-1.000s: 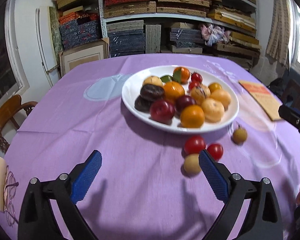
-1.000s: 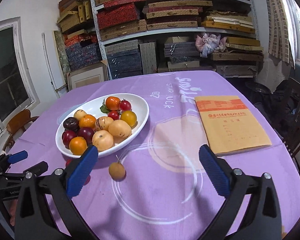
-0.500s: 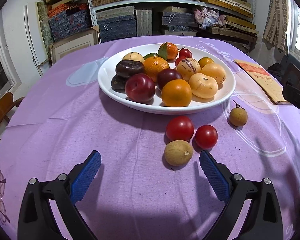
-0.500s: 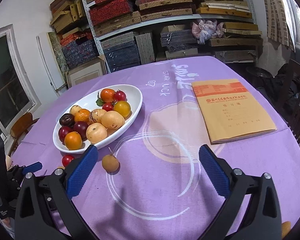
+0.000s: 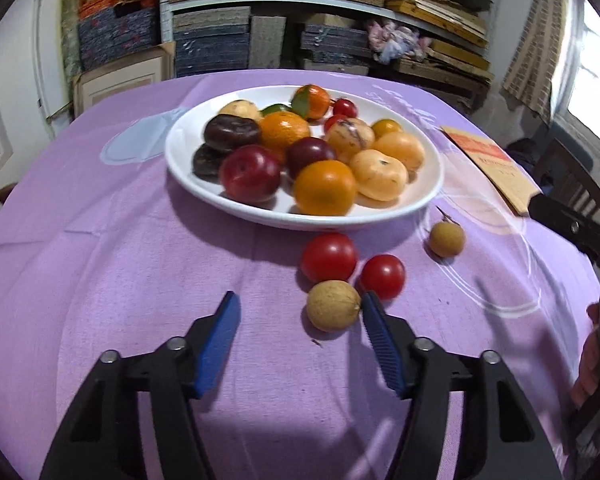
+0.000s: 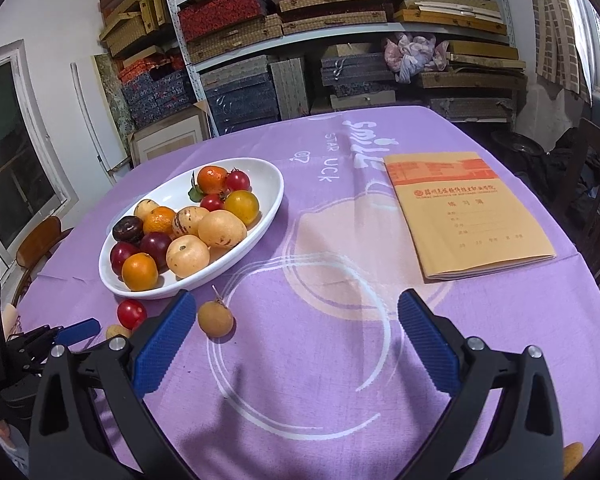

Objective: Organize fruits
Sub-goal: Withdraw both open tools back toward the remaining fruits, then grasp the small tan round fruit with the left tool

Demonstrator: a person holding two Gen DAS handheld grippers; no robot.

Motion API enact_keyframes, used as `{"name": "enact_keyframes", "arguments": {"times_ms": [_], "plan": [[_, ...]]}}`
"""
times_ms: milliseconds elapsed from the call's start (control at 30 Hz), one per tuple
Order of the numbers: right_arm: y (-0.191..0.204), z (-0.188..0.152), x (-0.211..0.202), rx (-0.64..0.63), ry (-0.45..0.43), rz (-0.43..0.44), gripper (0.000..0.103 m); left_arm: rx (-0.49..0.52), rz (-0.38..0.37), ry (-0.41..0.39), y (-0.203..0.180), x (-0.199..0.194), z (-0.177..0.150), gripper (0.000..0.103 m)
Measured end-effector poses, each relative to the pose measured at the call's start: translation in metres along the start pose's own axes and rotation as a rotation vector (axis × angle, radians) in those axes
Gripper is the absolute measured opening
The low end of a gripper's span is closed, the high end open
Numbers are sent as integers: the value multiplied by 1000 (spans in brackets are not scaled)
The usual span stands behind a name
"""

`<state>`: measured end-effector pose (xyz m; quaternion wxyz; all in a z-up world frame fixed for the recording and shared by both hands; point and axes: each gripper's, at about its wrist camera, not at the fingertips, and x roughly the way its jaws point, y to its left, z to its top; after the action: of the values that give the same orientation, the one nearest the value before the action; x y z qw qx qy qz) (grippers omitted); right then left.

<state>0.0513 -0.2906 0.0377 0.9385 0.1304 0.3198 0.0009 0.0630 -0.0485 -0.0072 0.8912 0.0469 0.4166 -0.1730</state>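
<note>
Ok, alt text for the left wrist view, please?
The left hand-held gripper, jaws just narrowed but not gripping, reaches toward a tan fruit beside two tomatoes on a purple tablecloth, before a white plate piled with fruit.

Left wrist view: low and close over the purple tablecloth (image 5: 100,260), tilted steeply down along its blue fingers (image 5: 220,344), facing the white plate (image 5: 188,152) and shelves (image 5: 340,0) behind.

Right wrist view: higher, farther back, angled less steeply, plate (image 6: 268,184) off to the left, exercise book (image 6: 468,216) right.

Shared: plate, stemmed brown fruit (image 5: 446,239) (image 6: 215,318), shelving.
</note>
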Motion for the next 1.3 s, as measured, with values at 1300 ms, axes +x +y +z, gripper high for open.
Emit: {"name": "enact_keyframes", "arguments": {"times_ms": [1300], "plan": [[3,-3,4,-29,14,-5,99,37,-50,35,-17,-10,-19,37]]}}
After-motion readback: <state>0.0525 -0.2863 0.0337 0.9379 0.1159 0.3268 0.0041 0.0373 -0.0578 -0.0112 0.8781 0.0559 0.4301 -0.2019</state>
